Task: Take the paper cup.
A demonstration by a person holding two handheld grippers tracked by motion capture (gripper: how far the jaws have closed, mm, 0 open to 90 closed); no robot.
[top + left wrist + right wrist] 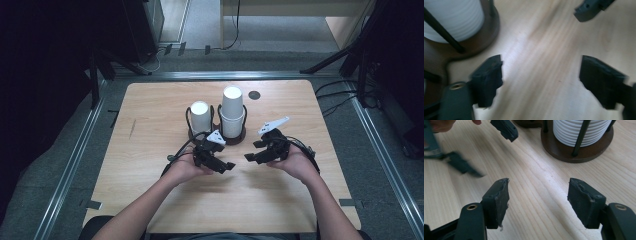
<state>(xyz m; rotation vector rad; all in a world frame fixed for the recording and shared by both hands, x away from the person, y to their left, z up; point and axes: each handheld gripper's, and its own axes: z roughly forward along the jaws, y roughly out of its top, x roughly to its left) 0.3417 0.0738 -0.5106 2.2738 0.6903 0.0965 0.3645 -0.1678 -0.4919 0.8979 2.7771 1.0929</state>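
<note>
Overall, a light wooden surface point(150, 125) carries everything. Toward its far middle sits a dark double cup holder point(217, 135) with upright black rods. Its right ring holds a tall stack of white cups point(233, 112); its left ring holds a shorter white cup point(200, 116). A small dark round spot point(254, 95) lies on the surface just right of the tall stack.

Left gripper point(223, 167) sits near the holder, held in the person's left hand point(187, 167). Jaws spread wide, nothing between them but bare wood, gripping nothing. Left gripper view is blurred; ribbed white cups and the holder's brown base point(486, 30) show at upper left, close to the left jaw but apart from it.

Right gripper point(254, 150) is held in the right hand point(295, 162), just right of the holder. Jaws also wide apart, empty, over bare wood. Right gripper view shows the brown base point(564, 151) and ribbed cups point(579, 131) ahead, apart from the jaws, with the other gripper's jaws at upper left.

The two grippers face each other, near but not touching.
</note>
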